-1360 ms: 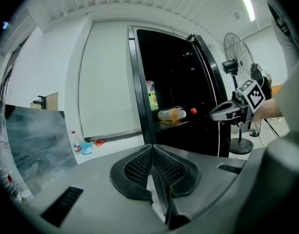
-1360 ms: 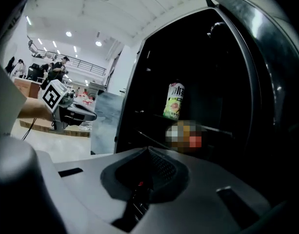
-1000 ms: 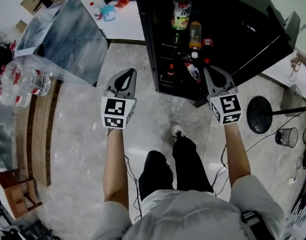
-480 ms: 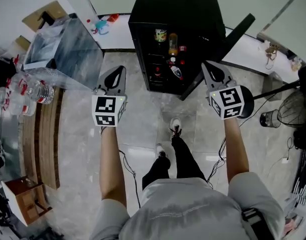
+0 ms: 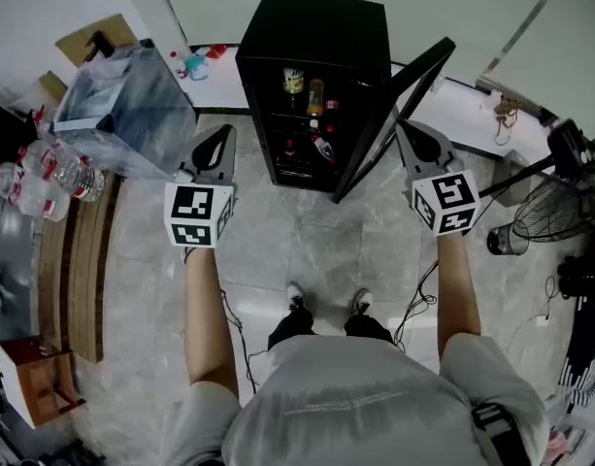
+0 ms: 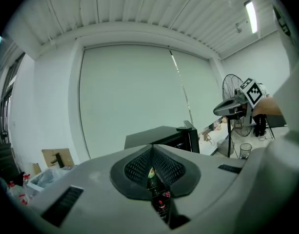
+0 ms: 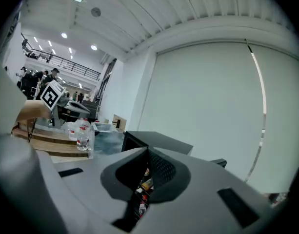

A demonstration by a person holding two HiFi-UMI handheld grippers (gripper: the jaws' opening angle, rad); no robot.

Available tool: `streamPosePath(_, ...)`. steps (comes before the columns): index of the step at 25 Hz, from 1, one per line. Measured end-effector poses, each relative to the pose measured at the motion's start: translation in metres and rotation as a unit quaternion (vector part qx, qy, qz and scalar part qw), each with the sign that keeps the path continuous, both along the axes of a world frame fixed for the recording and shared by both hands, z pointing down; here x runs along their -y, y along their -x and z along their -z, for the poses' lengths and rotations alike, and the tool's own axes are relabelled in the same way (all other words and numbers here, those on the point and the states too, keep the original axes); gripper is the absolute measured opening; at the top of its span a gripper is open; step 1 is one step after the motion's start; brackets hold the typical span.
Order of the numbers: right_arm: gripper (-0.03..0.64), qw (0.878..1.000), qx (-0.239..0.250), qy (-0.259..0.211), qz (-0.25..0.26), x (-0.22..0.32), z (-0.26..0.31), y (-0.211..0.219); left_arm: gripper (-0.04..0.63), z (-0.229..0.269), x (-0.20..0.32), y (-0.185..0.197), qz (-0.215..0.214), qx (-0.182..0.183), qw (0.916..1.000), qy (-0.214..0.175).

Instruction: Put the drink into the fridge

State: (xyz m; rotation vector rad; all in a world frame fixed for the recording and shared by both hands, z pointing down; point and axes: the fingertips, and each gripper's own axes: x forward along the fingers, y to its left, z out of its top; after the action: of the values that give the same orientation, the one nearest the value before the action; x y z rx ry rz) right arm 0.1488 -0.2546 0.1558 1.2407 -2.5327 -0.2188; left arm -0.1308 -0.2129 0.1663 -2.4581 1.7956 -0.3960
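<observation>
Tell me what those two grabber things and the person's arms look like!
The grey plastic left gripper and the matching right gripper each taper to a rounded point, with black ribbed pads inside. Behind each sits a white cube printed with black square markers. The arms are bare below the short sleeves of a grey T-shirt.

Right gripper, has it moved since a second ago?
Yes. The right gripper backed away from the fridge shelves, now outside the open door.

Fridge (image 5: 316, 27): black, door (image 5: 389, 115) swung open, bottles (image 5: 316, 95) on its shelves.
Left gripper (image 5: 222, 132): left of the fridge, above the floor.
Right gripper (image 5: 406, 130): just beside the open door.
</observation>
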Motion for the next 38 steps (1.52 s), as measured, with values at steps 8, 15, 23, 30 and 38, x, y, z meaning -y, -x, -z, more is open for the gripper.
streamPosePath(8, 0.0, 1.0, 0.015, -0.017, 0.016, -0.021, 0.042, -0.05, 0.014, 0.038, -0.025, -0.061, 0.019, -0.005, 0.9997, -0.014)
streamPosePath(15, 0.0, 0.998, 0.015, -0.038, 0.042, -0.038, 0.072, -0.072, 0.014, 0.068, -0.041, -0.101, 0.018, 0.002, 0.9991, -0.037)
streamPosePath(23, 0.0, 0.998, 0.036, -0.037, 0.047, -0.045, 0.075, -0.086, 0.014, 0.083, -0.058, -0.137, 0.011, 0.005, 0.9983, -0.056)
streamPosePath(30, 0.0, 0.997, 0.028, -0.042, 0.063, -0.053, 0.076, -0.075, 0.014, 0.087, -0.068, -0.146, 0.003, 0.014, 0.998, -0.061)
streamPosePath(38, 0.0, 0.997, 0.025, -0.04, 0.06, -0.055, 0.073, -0.077, 0.014, 0.082, -0.068, -0.151, -0.001, 0.017, 0.998, -0.06)
